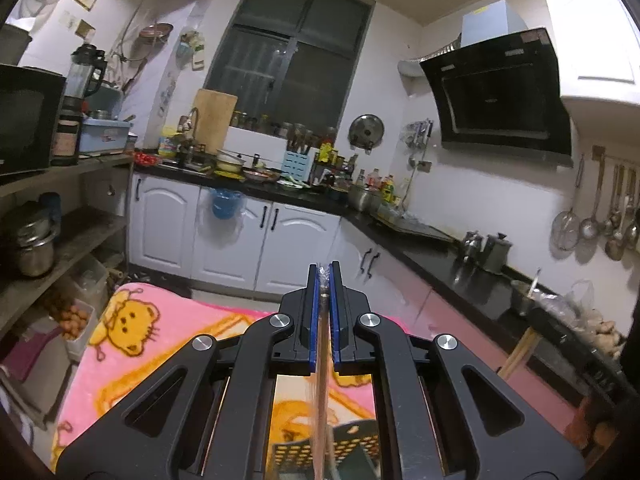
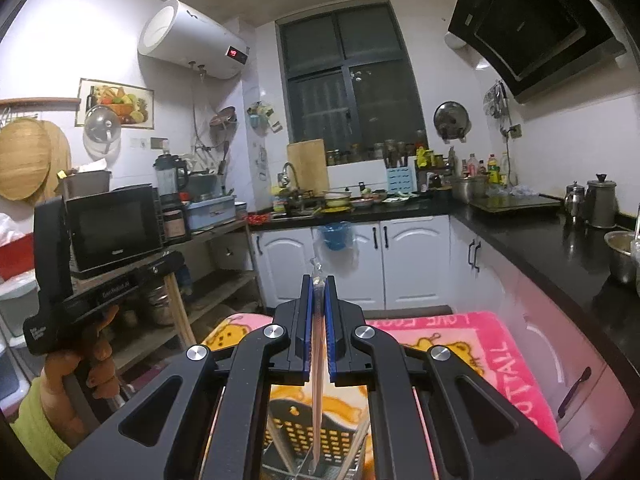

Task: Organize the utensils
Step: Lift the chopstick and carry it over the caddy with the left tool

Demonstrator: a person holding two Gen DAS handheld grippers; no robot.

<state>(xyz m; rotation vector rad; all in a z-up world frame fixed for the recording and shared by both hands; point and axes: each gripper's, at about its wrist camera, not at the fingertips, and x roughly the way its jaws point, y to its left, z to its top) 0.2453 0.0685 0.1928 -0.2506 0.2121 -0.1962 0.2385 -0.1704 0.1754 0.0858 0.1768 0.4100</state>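
Each hand carries one utensil, and both are held above a dark perforated metal utensil basket (image 2: 316, 436) that stands on a pink fleece blanket with yellow cartoon bears (image 2: 472, 344). The left gripper (image 1: 324, 280) has its blue-padded fingers (image 1: 335, 320) pressed together on a thin, pale wooden stick wrapped in clear plastic (image 1: 321, 380), most probably a chopstick; it runs from the fingertips down toward six o'clock, and its low end hangs over the basket. The right gripper (image 2: 319, 284) is closed in the same way on a similar thin brownish stick in a clear wrapper (image 2: 317, 392), whose top comes out a little past the fingertips at twelve o'clock, while the low end points into the basket, between pale sticks already leaning inside it at about five and seven o'clock. In the right wrist view the left gripper appears at nine o'clock, held by a hand with a yellow-green sleeve (image 2: 36, 432). I judge that the step in hand is to lower these sticks into the basket. To do it well, each stick should be kept nearly vertical and its low end brought inside the rim before the fingers let go, because a tilted stick can catch the wall or slide out onto the soft blanket. It is safer to place one stick first, so the two grippers do not meet over the narrow opening. The plastic wrapper may be slippery, so the grip should stay firm until the tip rests on the bottom.
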